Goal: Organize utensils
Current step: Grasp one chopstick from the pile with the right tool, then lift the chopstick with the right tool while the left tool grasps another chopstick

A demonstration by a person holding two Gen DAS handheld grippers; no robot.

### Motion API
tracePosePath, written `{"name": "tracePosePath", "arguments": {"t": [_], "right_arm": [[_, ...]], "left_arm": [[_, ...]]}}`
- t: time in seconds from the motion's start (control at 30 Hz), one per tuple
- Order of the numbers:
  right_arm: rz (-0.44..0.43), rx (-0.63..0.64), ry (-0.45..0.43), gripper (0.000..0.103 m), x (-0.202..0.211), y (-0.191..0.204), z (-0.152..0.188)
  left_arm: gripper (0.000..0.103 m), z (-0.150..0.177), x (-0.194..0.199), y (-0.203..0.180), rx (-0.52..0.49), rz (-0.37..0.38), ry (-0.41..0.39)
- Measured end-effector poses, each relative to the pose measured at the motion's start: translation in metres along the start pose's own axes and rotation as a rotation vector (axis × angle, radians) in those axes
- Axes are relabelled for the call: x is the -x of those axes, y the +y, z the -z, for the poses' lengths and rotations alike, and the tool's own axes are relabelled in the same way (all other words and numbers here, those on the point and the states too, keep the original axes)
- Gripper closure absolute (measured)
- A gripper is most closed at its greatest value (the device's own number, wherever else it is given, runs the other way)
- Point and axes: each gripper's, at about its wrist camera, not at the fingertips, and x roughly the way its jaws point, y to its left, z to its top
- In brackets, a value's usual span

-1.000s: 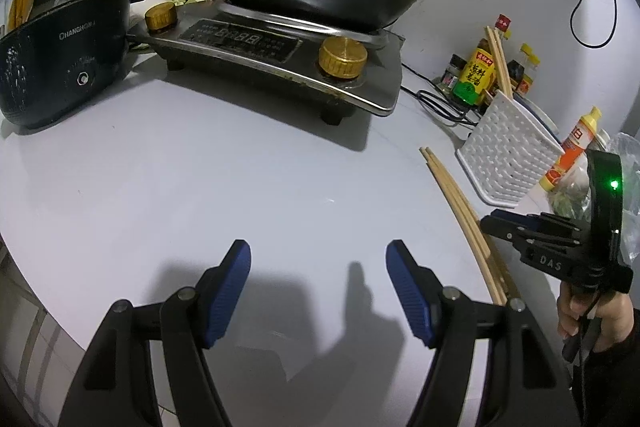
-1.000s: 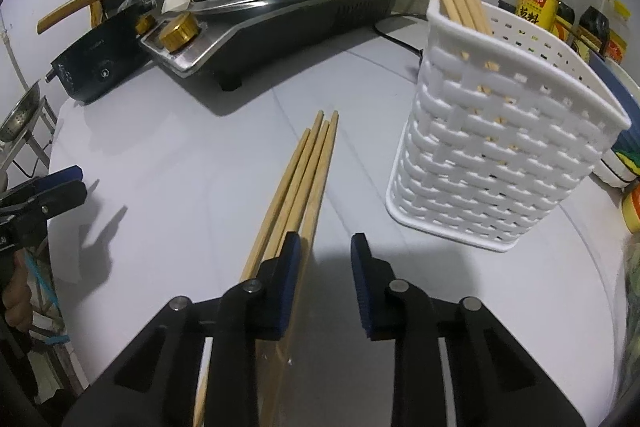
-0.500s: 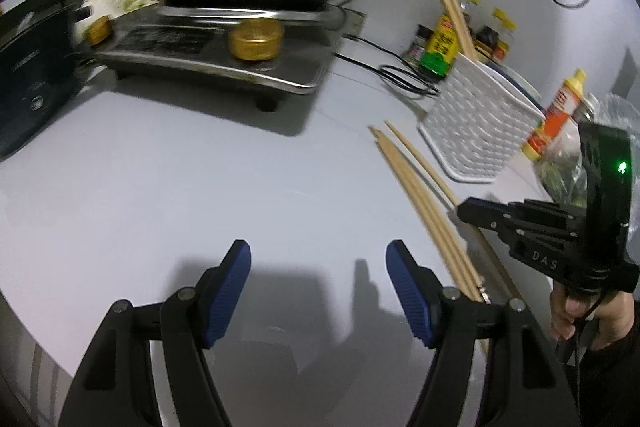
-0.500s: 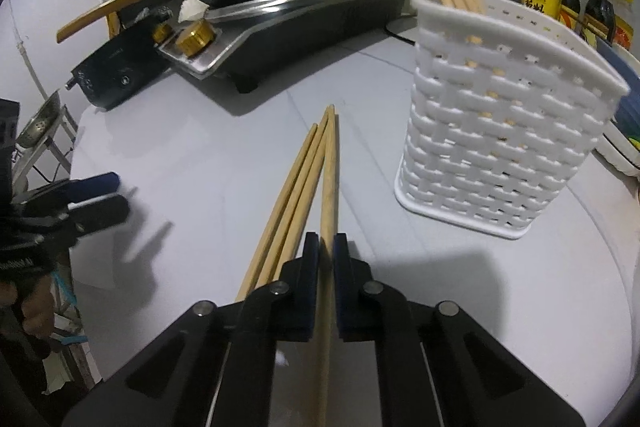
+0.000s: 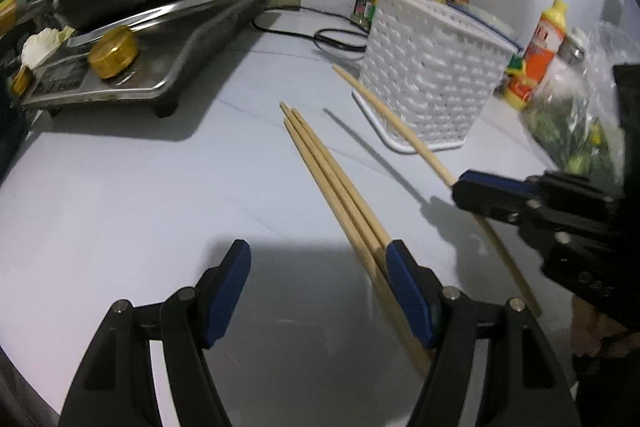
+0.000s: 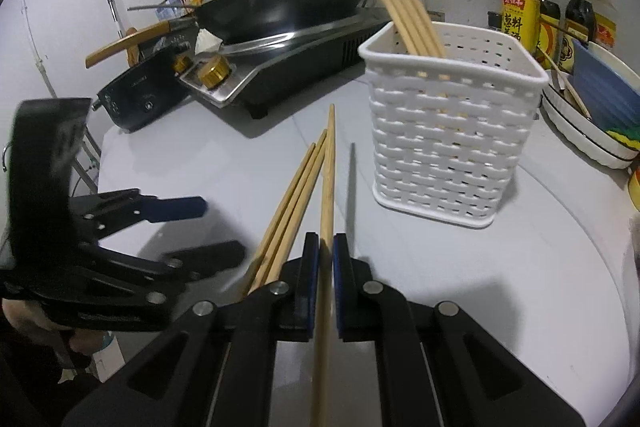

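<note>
Right gripper [image 6: 326, 259] clamped one chopstick [image 6: 328, 171], raised off counter beside basket [image 6: 448, 131] | left gripper [image 5: 318, 285] gaped over three chopsticks [image 5: 332, 183] | we judged: lift tip clear of rim, then tilt upright.

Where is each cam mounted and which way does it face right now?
Left wrist: on the left gripper, open, looking across the countertop at the loose chopsticks and white basket; right gripper enters from the right.
Right wrist: on the right gripper, shut on one chopstick, facing basket and wok; left gripper at left.
Shared: chopsticks, basket, stove, each other's gripper.
</note>
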Motion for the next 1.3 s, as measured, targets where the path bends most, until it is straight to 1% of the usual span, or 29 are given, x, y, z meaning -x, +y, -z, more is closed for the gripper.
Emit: {"name": "tracePosePath", "arguments": {"t": [0.07, 0.17, 0.3, 0.37, 0.47, 0.57, 0.67, 0.7, 0.73, 0.77, 0.8, 0.83, 0.87, 0.97, 1.03, 1.3], "right_arm": [[-0.008, -0.003, -0.007, 0.097, 0.003, -0.003, 0.001], [-0.018, -0.005, -0.015, 0.097, 0.005, -0.006, 0.002], [-0.028, -0.008, -0.024, 0.097, 0.004, -0.008, 0.002], [-0.033, -0.01, -0.028, 0.097, 0.005, -0.009, 0.002], [-0.038, -0.017, -0.033, 0.097, 0.005, -0.012, 0.003], [-0.039, -0.02, -0.038, 0.097, 0.008, -0.014, 0.004], [-0.038, -0.016, -0.043, 0.097, 0.011, -0.016, 0.004], [-0.037, -0.016, -0.045, 0.097, 0.013, -0.016, 0.004], [-0.036, -0.018, -0.047, 0.097, 0.014, -0.016, 0.004], [-0.034, -0.02, -0.051, 0.097, 0.015, -0.016, 0.004], [-0.031, -0.022, -0.055, 0.097, 0.017, -0.017, 0.004], [-0.029, -0.025, -0.06, 0.097, 0.018, -0.018, 0.004], [-0.028, -0.027, -0.063, 0.097, 0.019, -0.017, 0.004], [-0.026, -0.025, -0.07, 0.097, 0.022, -0.017, 0.004], [-0.027, -0.019, -0.072, 0.097, 0.024, -0.015, 0.004], [-0.023, 0.006, -0.084, 0.097, 0.031, -0.007, 0.0]], "left_arm": [[0.033, 0.0, -0.005, -0.007, -0.031, -0.036, 0.012], [0.033, 0.0, -0.005, -0.01, -0.064, -0.066, 0.009], [0.033, 0.0, -0.005, -0.01, -0.086, -0.103, 0.011], [0.033, 0.001, -0.007, -0.007, -0.092, -0.126, 0.027], [0.033, 0.002, -0.008, -0.002, -0.089, -0.119, 0.029], [0.033, -0.001, -0.009, -0.001, -0.093, -0.129, 0.029], [0.033, -0.005, -0.013, 0.002, -0.089, -0.092, 0.035], [0.035, -0.007, -0.014, 0.003, -0.086, -0.078, 0.037], [0.043, -0.007, -0.015, 0.003, -0.086, -0.072, 0.035], [0.054, -0.008, -0.014, 0.003, -0.092, -0.072, 0.033], [0.06, -0.008, -0.013, 0.002, -0.097, -0.066, 0.032], [0.074, -0.009, -0.013, 0.001, -0.104, -0.064, 0.03], [0.085, -0.009, -0.012, 0.001, -0.11, -0.059, 0.03], [0.093, -0.009, -0.011, 0.002, -0.117, -0.045, 0.03], [0.097, -0.006, -0.009, 0.002, -0.12, -0.039, 0.031], [0.097, 0.005, 0.004, 0.014, -0.06, -0.023, 0.006]]}}
